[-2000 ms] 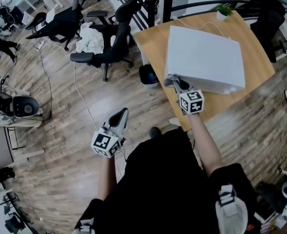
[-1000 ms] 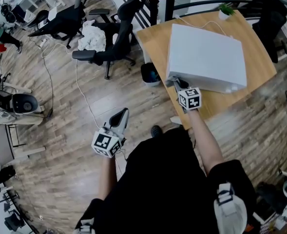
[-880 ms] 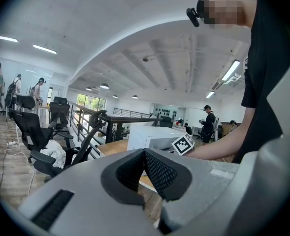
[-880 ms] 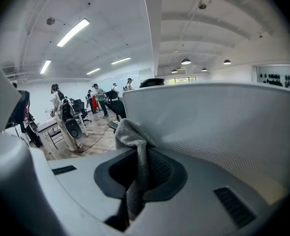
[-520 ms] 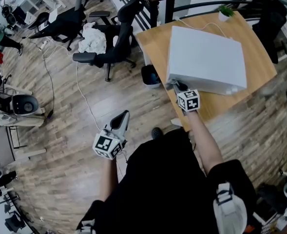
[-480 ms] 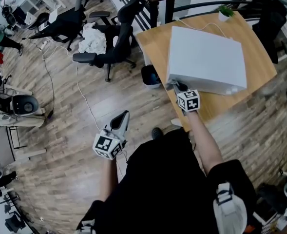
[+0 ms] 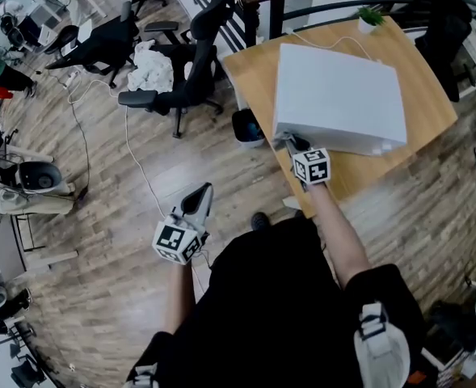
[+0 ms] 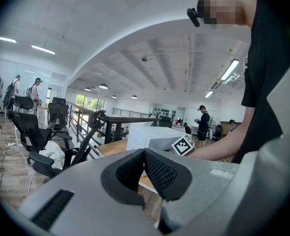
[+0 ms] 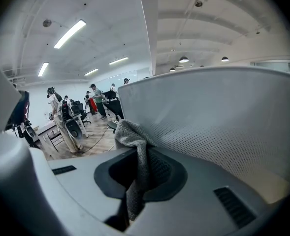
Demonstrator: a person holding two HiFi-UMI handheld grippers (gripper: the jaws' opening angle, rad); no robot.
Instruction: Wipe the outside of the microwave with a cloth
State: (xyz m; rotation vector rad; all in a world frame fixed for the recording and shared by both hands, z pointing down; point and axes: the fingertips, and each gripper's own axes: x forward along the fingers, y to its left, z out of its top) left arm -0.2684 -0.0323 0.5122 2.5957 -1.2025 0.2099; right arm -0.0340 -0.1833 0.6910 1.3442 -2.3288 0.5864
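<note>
White microwave [image 7: 339, 95], side w/ fine dot pattern. Grey knit cloth [image 9: 135, 146]. Light wood table [image 7: 251, 73]. Grey-brown plank floor [image 7: 100, 297]. Black chairs [image 7: 185, 79]. Pale grey left gripper [image 7: 202, 191] & right gripper [image 7: 292, 141], blk pads [image 8: 159, 171], cubes [image 7: 175, 239] wht w/ blk squares. Black shirt [image 7: 270, 314].

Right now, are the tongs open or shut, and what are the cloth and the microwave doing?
Left tongs: shut, empty.
Right tongs: shut on the cloth.
Cloth: bunched up, pinched, right beside the microwave's corner.
Microwave: standing on the wooden table.
</note>
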